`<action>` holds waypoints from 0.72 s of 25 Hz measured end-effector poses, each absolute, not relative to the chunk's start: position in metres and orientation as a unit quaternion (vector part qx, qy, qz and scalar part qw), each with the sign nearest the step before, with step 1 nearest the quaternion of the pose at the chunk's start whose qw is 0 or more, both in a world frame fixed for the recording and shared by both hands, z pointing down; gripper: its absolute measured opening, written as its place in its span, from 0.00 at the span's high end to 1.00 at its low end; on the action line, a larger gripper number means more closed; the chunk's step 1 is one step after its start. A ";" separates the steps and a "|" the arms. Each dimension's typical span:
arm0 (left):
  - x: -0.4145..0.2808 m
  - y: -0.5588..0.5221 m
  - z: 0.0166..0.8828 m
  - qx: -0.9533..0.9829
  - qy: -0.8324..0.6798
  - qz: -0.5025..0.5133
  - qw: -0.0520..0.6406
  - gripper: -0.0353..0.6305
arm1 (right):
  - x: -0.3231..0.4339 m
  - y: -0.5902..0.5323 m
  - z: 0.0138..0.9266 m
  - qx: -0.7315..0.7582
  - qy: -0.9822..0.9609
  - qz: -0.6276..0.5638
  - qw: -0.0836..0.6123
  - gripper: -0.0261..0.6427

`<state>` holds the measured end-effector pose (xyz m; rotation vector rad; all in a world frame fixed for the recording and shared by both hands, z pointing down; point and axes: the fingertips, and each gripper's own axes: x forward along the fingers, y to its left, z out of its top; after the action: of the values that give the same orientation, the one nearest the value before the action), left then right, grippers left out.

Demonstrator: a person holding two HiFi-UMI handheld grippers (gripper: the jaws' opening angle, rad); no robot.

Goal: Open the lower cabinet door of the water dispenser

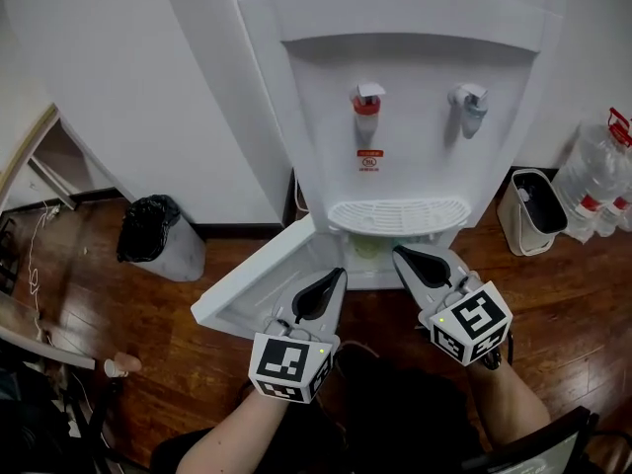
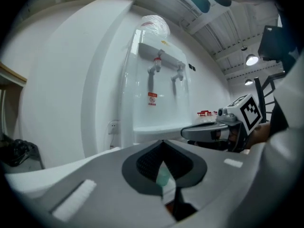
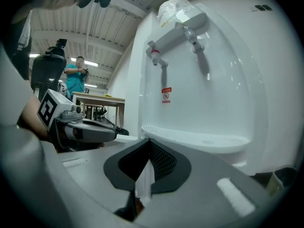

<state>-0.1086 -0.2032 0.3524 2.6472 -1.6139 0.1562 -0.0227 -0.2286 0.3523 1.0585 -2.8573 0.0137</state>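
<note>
Both my tongs match: left gripper (image 1: pixel 336 276) and right gripper (image 1: pixel 403 255) have pale grey shells with black teardrop pads (image 3: pixel 164 161), mesh-textured inside. Each carries a white cube (image 1: pixel 289 363) with black square markers and a tiny green light. Small white rectangles sit on the shells.

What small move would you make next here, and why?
Probably just draw both grippers back: the lower cabinet door already stands swung open to the left, and neither the left gripper nor the right gripper appears to hold it.
</note>
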 end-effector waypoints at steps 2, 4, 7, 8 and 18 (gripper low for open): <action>-0.113 -0.209 0.370 0.843 -0.533 0.064 0.024 0.79 | -0.024 -0.233 0.364 0.348 -0.936 0.012 0.046 0.96; -0.114 -0.214 0.387 0.839 -0.538 0.072 0.028 0.79 | -0.022 -0.237 0.377 0.351 -0.935 0.020 0.048 0.96; -0.114 -0.221 0.409 0.840 -0.536 0.069 0.044 0.79 | -0.023 -0.242 0.399 0.355 -0.933 0.032 0.047 0.96; -0.114 -0.223 0.416 0.840 -0.536 0.068 0.049 0.79 | -0.023 -0.244 0.407 0.354 -0.933 0.038 0.044 0.96; -0.108 -0.254 0.490 0.826 -0.544 0.097 0.111 0.79 | -0.025 -0.267 0.494 0.371 -0.921 0.106 0.044 0.96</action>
<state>-0.1080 -0.2545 0.4896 2.4254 -1.5977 0.2846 -0.0248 -0.2674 0.4935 1.1349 -2.8170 0.3253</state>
